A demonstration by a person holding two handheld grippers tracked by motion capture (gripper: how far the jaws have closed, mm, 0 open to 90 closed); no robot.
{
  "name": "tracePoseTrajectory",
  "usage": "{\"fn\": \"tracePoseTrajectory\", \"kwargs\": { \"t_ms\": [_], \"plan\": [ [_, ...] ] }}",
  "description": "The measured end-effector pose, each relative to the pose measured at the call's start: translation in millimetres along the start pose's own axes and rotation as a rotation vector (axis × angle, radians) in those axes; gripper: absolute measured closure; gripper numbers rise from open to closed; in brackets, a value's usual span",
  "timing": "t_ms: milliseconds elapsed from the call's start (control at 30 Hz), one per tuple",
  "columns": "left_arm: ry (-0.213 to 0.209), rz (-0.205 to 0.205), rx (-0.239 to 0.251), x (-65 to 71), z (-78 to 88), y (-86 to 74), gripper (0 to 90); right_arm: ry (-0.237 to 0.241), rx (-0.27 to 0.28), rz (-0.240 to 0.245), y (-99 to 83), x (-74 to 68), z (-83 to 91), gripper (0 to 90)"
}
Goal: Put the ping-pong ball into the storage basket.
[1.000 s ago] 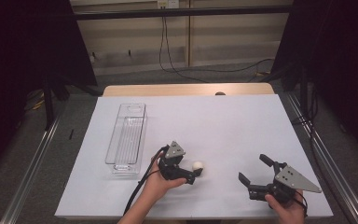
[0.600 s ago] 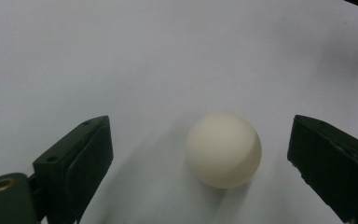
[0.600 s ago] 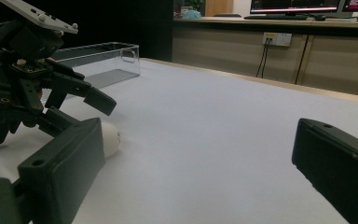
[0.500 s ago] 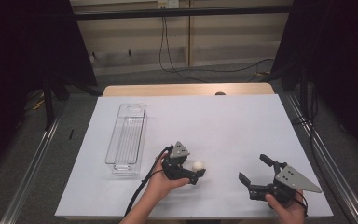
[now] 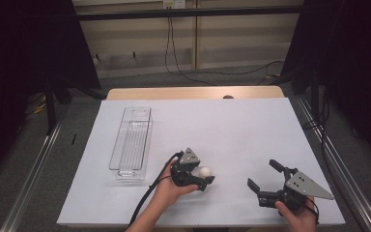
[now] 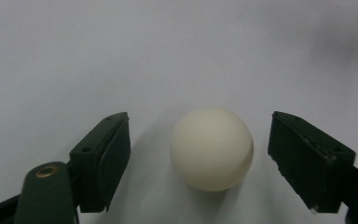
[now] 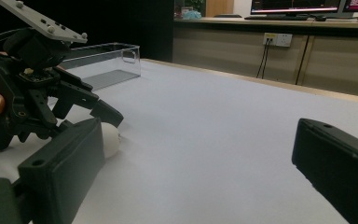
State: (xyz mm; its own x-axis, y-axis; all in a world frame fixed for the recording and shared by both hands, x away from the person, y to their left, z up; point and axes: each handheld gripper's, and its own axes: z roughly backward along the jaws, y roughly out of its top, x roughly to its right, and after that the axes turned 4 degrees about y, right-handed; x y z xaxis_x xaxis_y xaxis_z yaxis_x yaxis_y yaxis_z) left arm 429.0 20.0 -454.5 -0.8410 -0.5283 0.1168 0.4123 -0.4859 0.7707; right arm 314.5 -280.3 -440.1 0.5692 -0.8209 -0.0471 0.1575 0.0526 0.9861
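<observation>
My left gripper (image 5: 204,178) sits low on the white table (image 5: 232,130), jaws spread wide on either side of a white ball (image 6: 212,148), a gap showing on each side, nothing gripped. The ball rests on the table near the front edge. My right gripper (image 5: 265,181) lies well to the right, jaws wide apart and empty. Far left of the ball, I see a clear tray (image 5: 131,142).

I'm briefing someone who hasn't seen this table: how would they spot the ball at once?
Start from the white table and find the clear plastic bin lying on its left half. Right of the bin's near end, the left gripper has its jaws open around the ball. It is small, cream-white and the one round thing on the table.
</observation>
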Motion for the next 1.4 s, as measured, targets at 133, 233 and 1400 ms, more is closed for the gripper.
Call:
{"fn": "tracePoseTrajectory", "kwargs": {
  "t_ms": [133,233,1400],
  "plan": [
    [0.004,0.000,-0.002,-1.3,-1.5,-0.5,25.9,0.002,-0.001,0.003,0.2,0.4,0.4,2.2],
    [0.002,-0.004,-0.010,-2.6,0.1,0.2,28.5,-0.003,0.000,-0.004,0.1,0.3,0.3,2.2],
    [-0.019,-0.009,-0.054,-4.8,-4.1,2.9,44.1,0.001,-0.007,-0.002,-0.3,0.8,-0.2,2.2]
  ]
}}
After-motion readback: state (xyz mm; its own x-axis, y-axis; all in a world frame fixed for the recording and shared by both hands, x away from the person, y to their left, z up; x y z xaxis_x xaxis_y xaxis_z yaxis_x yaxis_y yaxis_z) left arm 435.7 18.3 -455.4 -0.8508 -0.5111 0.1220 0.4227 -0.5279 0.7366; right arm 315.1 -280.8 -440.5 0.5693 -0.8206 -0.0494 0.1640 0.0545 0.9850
